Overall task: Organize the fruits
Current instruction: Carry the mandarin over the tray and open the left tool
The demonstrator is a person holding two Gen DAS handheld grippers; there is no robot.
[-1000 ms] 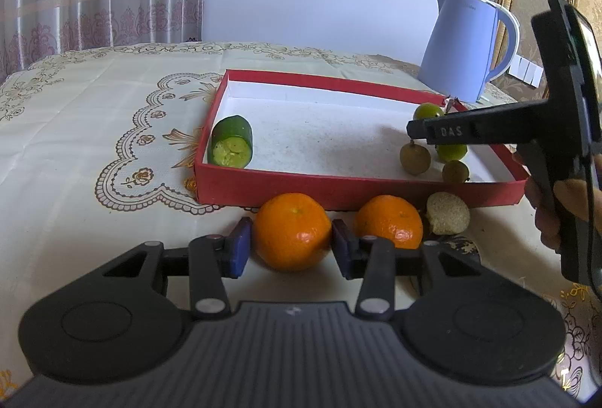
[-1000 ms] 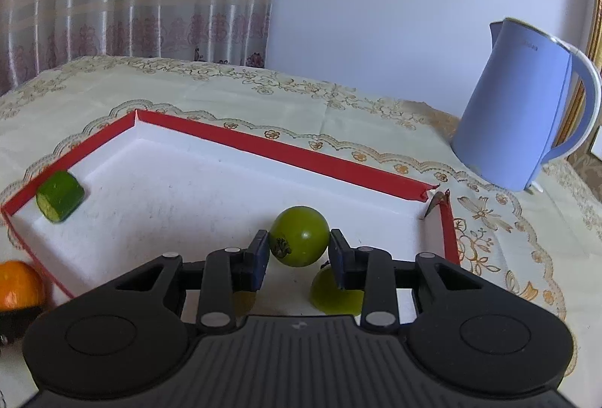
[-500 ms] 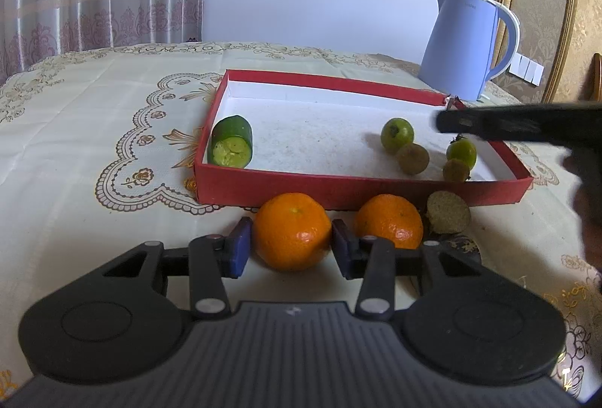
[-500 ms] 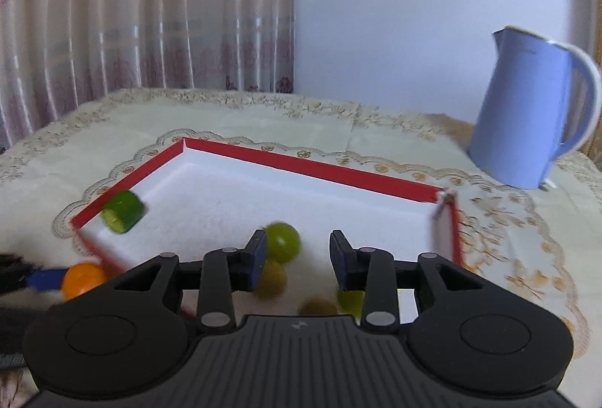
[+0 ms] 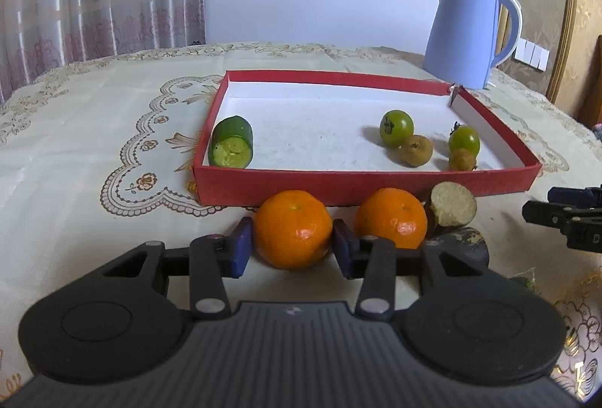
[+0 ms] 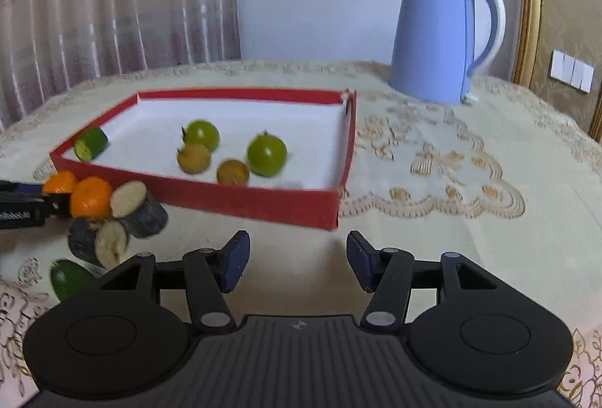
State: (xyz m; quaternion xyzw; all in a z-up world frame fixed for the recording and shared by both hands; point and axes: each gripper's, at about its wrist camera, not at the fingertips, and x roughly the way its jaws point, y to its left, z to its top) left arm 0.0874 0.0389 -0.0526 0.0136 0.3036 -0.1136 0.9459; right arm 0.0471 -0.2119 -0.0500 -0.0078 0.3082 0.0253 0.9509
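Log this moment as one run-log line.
left gripper: around orange, on table | right gripper: open, empty | red tray: two green tomatoes, two brown fruits, cucumber piece

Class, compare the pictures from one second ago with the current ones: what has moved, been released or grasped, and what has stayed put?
The right gripper let go of the green tomato, which now sits in the red tray beside a brown fruit. That gripper then drew back out of the tray toward the near table edge, jaws open and empty. The left gripper stayed at the orange; the cucumber piece and kettle did not move.
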